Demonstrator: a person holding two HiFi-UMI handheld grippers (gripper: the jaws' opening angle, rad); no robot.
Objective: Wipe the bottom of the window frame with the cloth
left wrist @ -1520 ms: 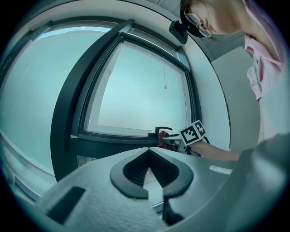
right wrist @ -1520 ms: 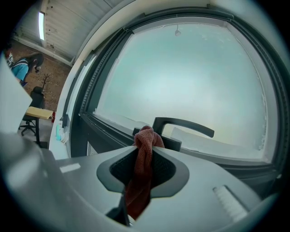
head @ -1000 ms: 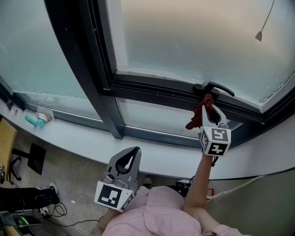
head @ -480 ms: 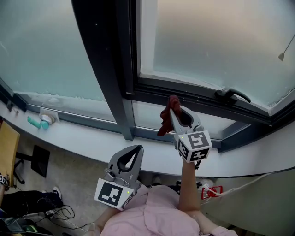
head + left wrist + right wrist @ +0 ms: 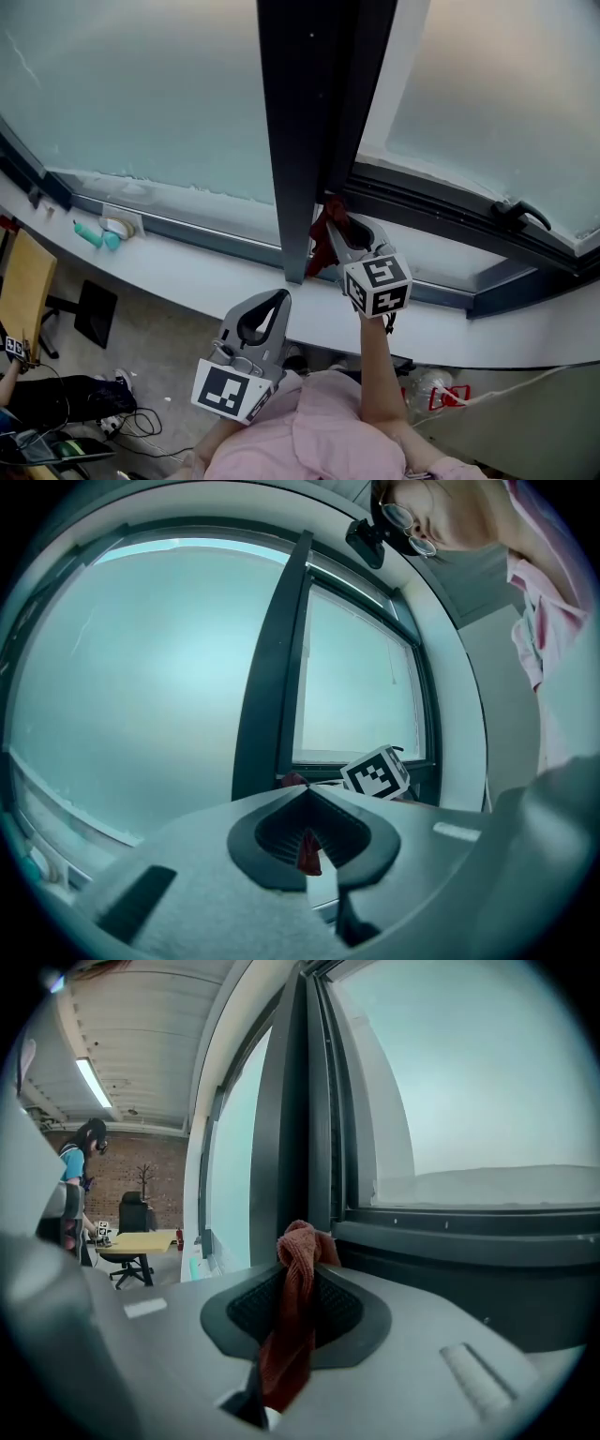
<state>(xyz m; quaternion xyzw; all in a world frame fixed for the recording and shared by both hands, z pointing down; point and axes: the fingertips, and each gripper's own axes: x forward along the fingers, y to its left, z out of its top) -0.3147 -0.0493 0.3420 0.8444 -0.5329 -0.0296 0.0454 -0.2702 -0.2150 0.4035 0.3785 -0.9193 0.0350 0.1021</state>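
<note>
Holding the red cloth [image 5: 316,248] at the corner where the bottom of the window frame [image 5: 441,208] meets the dark upright post [image 5: 309,112], the right tool [image 5: 333,220] is clamped on its bunched middle. The left tool [image 5: 277,300] hangs low and near, jaws together on nothing. With the cloth at the rail's left end, the wipe looks nearly done; whether the right stretch is clean I cannot tell.

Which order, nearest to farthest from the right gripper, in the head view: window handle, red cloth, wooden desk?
1. red cloth: clamped in the right gripper's jaws, at the foot of the dark window post.
2. window handle: off to the right, on the frame.
3. wooden desk: far left edge, down in the room.
</note>
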